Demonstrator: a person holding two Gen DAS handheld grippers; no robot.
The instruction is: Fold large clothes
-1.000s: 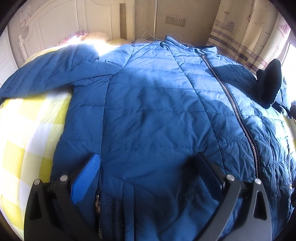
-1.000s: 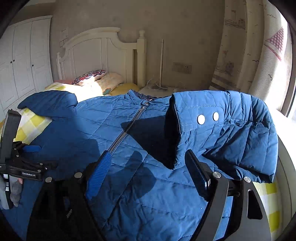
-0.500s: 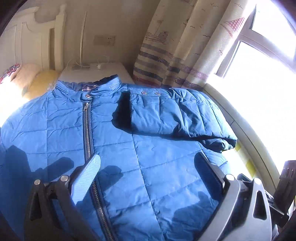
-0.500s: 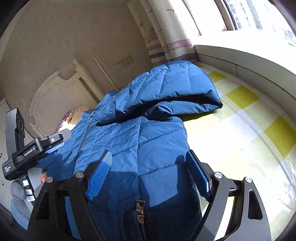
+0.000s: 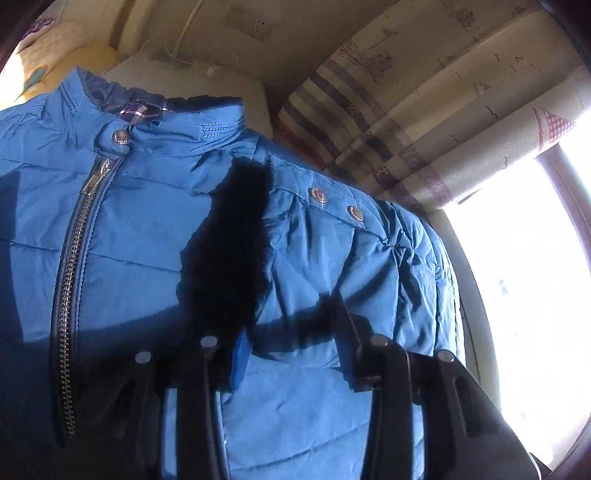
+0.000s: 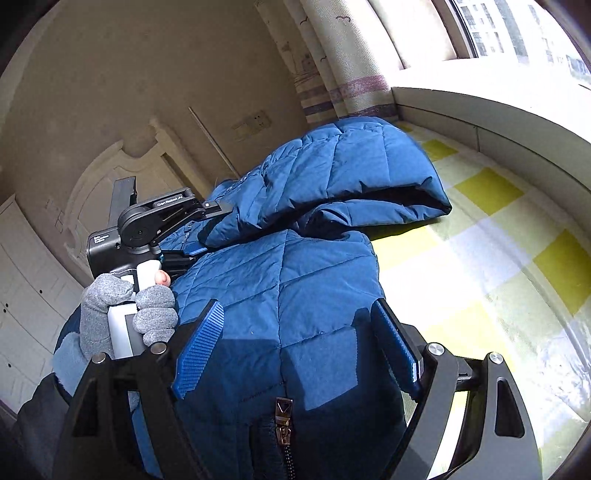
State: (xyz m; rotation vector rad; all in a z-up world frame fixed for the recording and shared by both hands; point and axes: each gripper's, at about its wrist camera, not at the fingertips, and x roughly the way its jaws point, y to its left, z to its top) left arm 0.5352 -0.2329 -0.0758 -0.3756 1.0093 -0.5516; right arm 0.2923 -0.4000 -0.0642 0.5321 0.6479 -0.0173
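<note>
Left wrist view: my left gripper [image 5: 291, 350] is closing on the jacket's [image 5: 155, 236] folded sleeve [image 5: 351, 258]; right gripper [image 6: 295, 347] gapes wide over its hem.

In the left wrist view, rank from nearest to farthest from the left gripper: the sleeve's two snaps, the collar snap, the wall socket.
From the left gripper, whose jaws are closing around a fold of the blue jacket:
1. Two snaps on the folded sleeve, just ahead, slightly right.
2. Collar snap, farther up, to the left above the zipper.
3. Wall socket, on the wall at the top, beyond the jacket.
</note>
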